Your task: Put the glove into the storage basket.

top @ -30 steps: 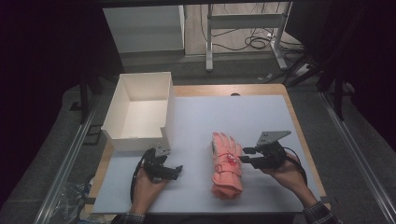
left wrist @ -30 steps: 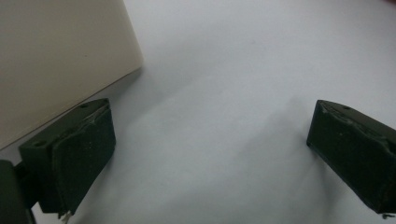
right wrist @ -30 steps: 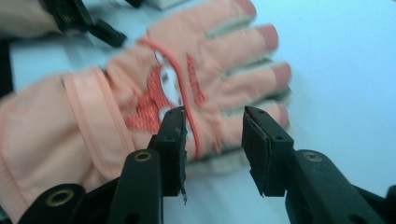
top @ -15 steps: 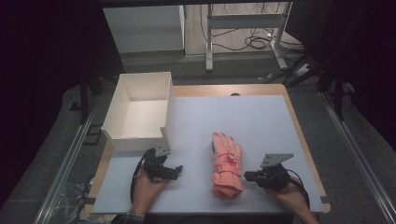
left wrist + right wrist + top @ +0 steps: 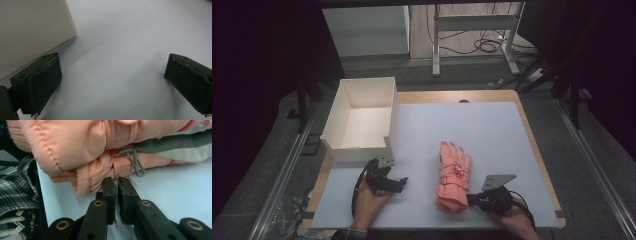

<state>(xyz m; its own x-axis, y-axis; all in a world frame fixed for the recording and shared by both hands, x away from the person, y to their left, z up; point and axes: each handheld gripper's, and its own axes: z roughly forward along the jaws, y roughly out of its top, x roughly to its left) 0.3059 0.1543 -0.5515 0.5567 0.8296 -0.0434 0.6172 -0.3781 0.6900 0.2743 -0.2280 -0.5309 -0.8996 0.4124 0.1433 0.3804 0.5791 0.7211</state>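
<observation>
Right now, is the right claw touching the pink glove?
Touching. In the right gripper view, the right claw, jaws nearly shut, has its tips pressed against the cuff edge of the glove, with no table showing between them.

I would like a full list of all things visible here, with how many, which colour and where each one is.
gloves: one stacked pair, salmon pink, on the mat right of centre, cuffs toward the person
clip: one, grey, on the cuff of the gloves
box: one, white, open top, at the table's left rear
mat: one, pale grey-white, covering the table top
table: one, wooden, its edge showing around the mat
left hand-held gripper: one, black, jaws open over bare mat near the box
right hand-held gripper: one, black, jaws closed, tips at the cuff of the gloves
</observation>
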